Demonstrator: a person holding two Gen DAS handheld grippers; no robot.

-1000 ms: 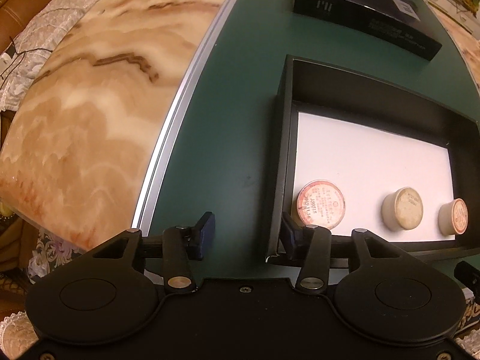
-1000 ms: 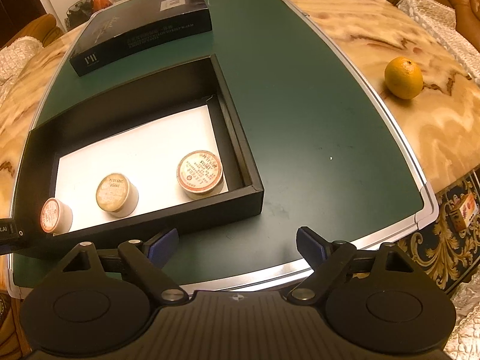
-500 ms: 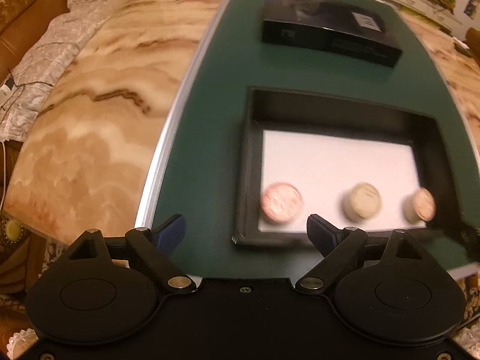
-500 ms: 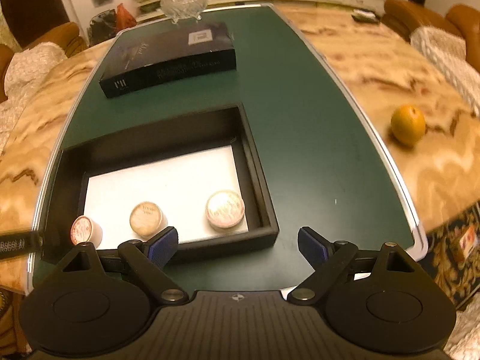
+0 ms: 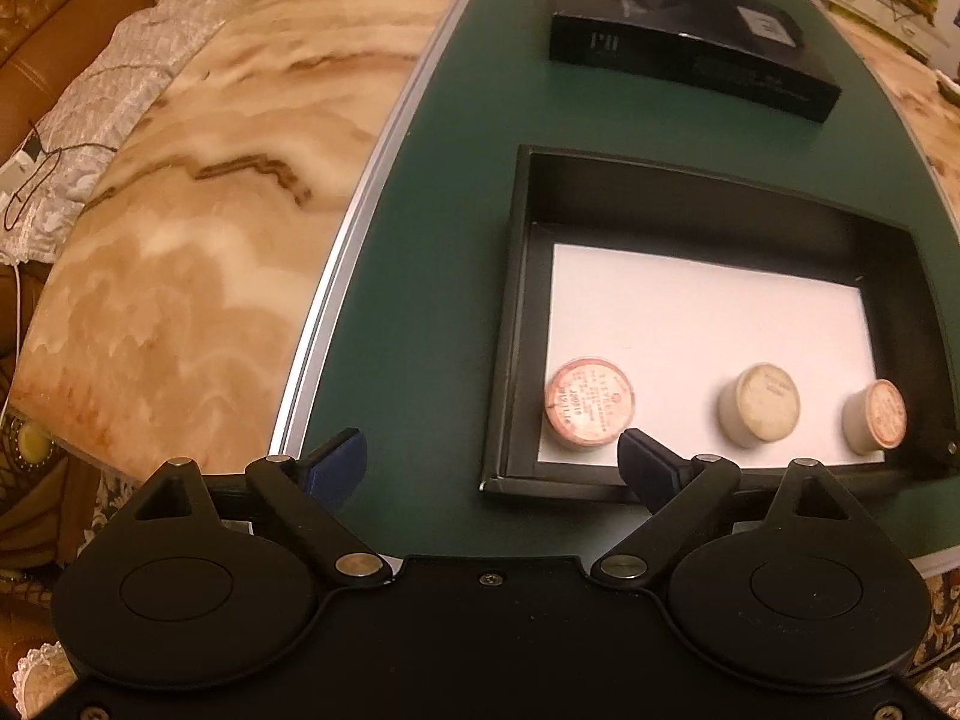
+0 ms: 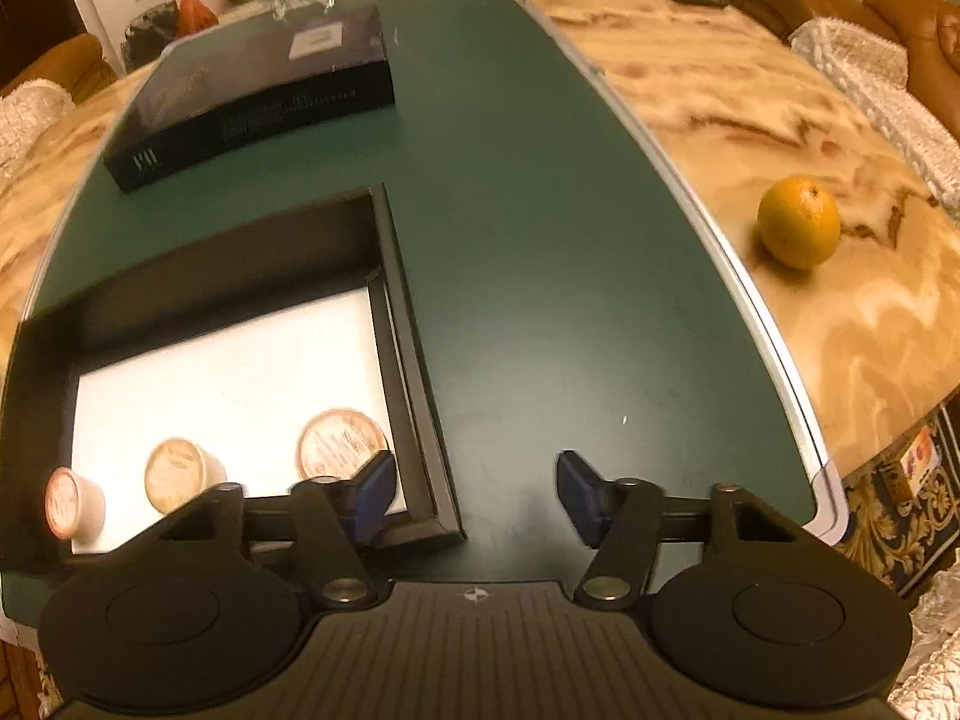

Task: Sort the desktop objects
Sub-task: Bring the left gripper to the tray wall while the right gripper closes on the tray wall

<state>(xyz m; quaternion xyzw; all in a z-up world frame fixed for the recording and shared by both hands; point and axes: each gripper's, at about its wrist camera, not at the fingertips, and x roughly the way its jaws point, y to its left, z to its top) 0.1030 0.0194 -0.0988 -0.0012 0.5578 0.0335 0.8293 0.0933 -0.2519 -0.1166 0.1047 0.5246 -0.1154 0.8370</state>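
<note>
Sorted, sitting in black tray (image 5: 510, 324): wide jar (image 5: 590, 401), pale jar (image 5: 761, 401), small jar (image 5: 875, 416) | Remaining, lying well right of tray: orange (image 6: 798, 230) | left gripper (image 5: 489, 459): widening, gripping nothing | right gripper (image 6: 474, 491): narrowing, gripping nothing

Three small round lidded containers (image 5: 591, 401) (image 5: 761, 402) (image 5: 875, 416), one open black tray with a white floor (image 5: 510, 312), one closed black rectangular box (image 5: 690, 69), one orange fruit (image 6: 798, 230).
</note>
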